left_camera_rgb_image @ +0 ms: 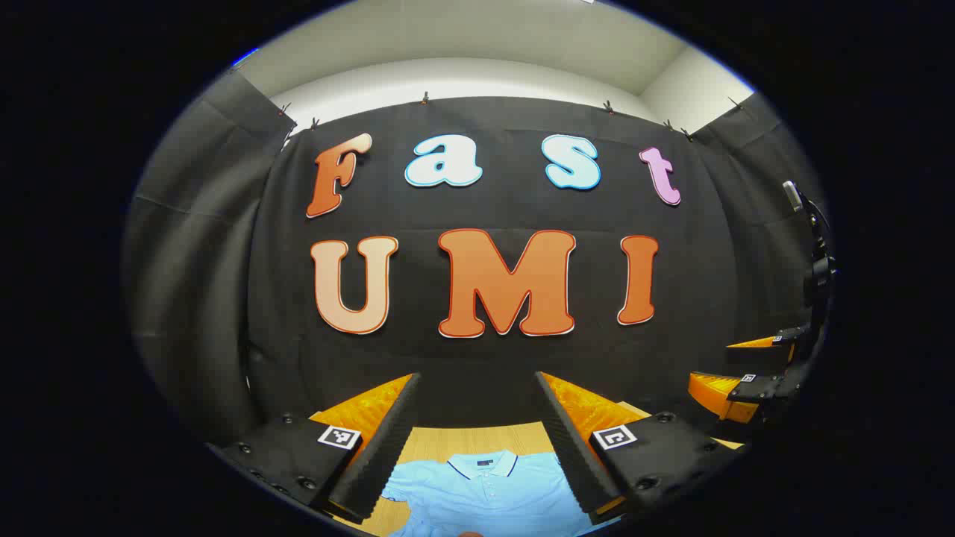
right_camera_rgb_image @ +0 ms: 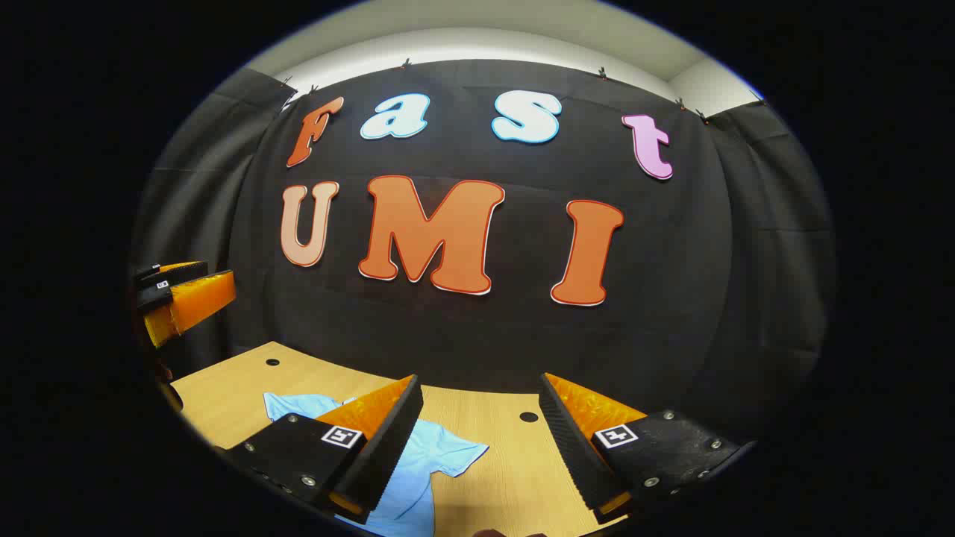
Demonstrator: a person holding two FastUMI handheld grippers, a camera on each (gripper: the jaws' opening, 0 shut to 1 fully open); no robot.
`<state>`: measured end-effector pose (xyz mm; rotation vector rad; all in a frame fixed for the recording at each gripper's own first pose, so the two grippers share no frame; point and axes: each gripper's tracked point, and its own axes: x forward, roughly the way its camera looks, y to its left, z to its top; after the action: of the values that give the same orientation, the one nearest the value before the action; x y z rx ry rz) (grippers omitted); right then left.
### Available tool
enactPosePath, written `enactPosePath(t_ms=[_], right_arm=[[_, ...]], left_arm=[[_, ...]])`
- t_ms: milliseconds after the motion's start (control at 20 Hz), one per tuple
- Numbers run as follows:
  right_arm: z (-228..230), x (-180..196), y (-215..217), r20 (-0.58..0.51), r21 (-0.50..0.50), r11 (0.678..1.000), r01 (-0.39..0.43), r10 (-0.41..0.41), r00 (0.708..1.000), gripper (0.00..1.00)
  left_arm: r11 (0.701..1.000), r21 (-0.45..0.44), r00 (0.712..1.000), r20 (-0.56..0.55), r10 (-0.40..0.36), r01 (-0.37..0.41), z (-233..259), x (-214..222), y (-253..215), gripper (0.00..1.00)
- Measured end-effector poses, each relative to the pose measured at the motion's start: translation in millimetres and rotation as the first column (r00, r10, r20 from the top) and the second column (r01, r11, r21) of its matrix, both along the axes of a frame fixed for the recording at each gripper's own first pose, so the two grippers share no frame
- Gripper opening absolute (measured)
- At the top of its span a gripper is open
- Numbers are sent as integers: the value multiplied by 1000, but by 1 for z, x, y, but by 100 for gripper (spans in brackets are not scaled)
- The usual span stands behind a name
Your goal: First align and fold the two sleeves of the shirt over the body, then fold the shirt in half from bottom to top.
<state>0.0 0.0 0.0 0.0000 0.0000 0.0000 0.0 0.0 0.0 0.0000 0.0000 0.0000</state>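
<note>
The counter (right_camera_rgb_image: 507, 462) is the largest thing here, a light wooden top that runs up to the black cloth wall (left_camera_rgb_image: 477, 358). Two small dark holes are in it in the right gripper view.

The shirt (left_camera_rgb_image: 489, 496) lies flat on the counter, pale blue, with a collar (left_camera_rgb_image: 483, 466) and a short button placket. In the left gripper view the collar points toward the wall and sits between the two fingers, low in the picture. In the right gripper view one sleeve (right_camera_rgb_image: 448, 451) lies spread out to the side on the wood, not folded over the body. The lower part of the shirt is out of view, so I cannot tell how the hem lies.

The left gripper (left_camera_rgb_image: 477, 440) hangs above the collar area with its fingers wide apart, holding nothing. The right gripper (right_camera_rgb_image: 481, 447) is above the sleeve side of the shirt, also with fingers wide apart and empty; its left finger (right_camera_rgb_image: 380, 447) covers part of the shirt. Each gripper also appears at the edge of the other view, raised above the counter.

My judgement is that the task is at the very beginning: no sleeve fold is done as far as I see, and the bottom-to-top fold is also left. Both sleeves must be taken first.
</note>
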Motion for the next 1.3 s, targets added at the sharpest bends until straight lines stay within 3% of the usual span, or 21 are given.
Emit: enactPosePath(t_ms=[150, 450, 900, 1300], right_arm=[[-10, 2, 6, -5, -10, 998, -58, 58, 998, 98], [-20, 12, 22, -39, 13, 993, -118, 118, 992, 98], [-14, 25, 39, -70, 10, 1000, 20, -19, 997, 98], [-47, 37, 57, -206, 28, 991, 130, -122, 971, 98]], left_arm=[[999, -39, 999, -24, 29, -30, -5, -2, -11, 98], [997, 9, 997, -16, 74, -74, -3, -6, -5, 98], [1000, 16, 1000, 4, -16, 15, -6, 21, 34, 96], [992, -39, 992, -42, -123, 121, -28, 32, 70, 97]])
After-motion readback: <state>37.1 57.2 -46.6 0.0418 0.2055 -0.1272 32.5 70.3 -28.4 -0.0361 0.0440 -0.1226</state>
